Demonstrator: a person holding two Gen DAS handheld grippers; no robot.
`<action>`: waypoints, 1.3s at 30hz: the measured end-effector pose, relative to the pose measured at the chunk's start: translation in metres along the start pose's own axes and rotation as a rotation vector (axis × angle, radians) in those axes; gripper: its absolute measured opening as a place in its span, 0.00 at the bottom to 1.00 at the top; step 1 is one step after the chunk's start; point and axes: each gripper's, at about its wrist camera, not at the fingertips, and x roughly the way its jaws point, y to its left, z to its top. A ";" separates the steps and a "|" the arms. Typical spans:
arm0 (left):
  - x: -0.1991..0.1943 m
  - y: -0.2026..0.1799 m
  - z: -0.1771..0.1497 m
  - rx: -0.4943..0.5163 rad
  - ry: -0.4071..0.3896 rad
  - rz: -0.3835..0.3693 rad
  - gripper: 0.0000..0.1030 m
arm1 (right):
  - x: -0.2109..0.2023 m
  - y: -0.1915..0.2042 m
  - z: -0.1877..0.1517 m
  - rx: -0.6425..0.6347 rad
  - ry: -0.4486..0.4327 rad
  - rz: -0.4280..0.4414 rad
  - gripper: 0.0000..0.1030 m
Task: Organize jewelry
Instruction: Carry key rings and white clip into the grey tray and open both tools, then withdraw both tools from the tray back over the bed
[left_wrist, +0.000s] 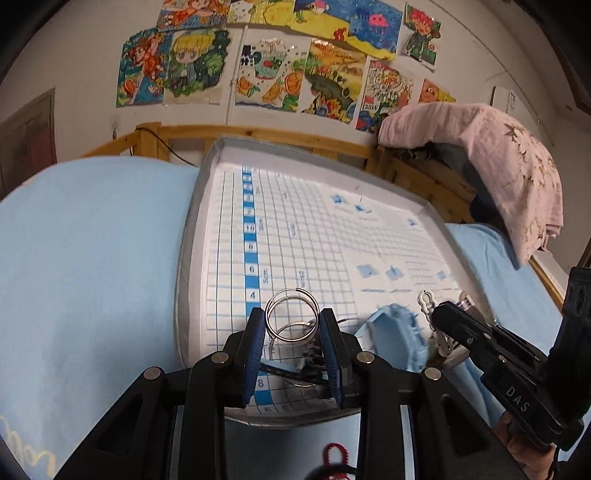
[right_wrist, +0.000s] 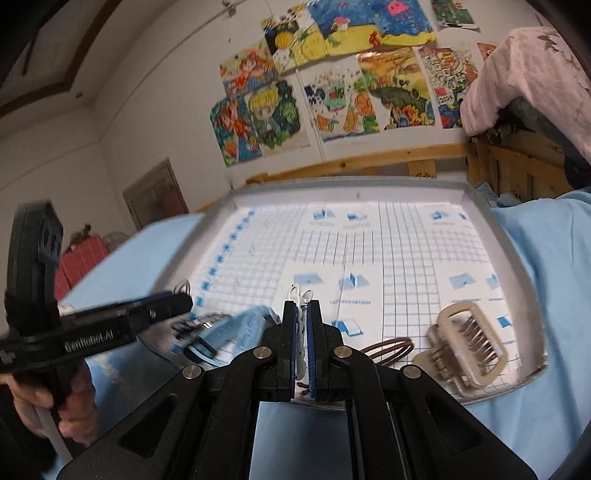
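My left gripper (left_wrist: 291, 325) has its blue pads partly apart and closed on a pair of silver hoop rings (left_wrist: 291, 314), which stand upright between the pads above the gridded tray (left_wrist: 192, 258) on the blue bed (left_wrist: 92, 240). My right gripper (right_wrist: 301, 314) is nearly closed, pinching a slim white clip (right_wrist: 301, 295) whose tip pokes up past the pads. A light blue hair claw (left_wrist: 399, 332) lies on the tray between the two grippers. To the right of my right gripper rest a beige hair claw (right_wrist: 465, 339) and a brown wire hoop (right_wrist: 388, 349).
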 end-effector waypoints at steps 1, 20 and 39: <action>0.002 0.000 -0.002 0.000 0.000 0.000 0.28 | 0.004 0.001 -0.003 -0.010 0.007 -0.005 0.05; -0.058 -0.013 -0.010 0.010 -0.141 0.011 0.83 | -0.042 0.010 0.008 -0.048 -0.092 -0.080 0.45; -0.254 -0.054 -0.090 0.101 -0.451 0.044 1.00 | -0.246 0.060 -0.026 -0.089 -0.350 -0.066 0.97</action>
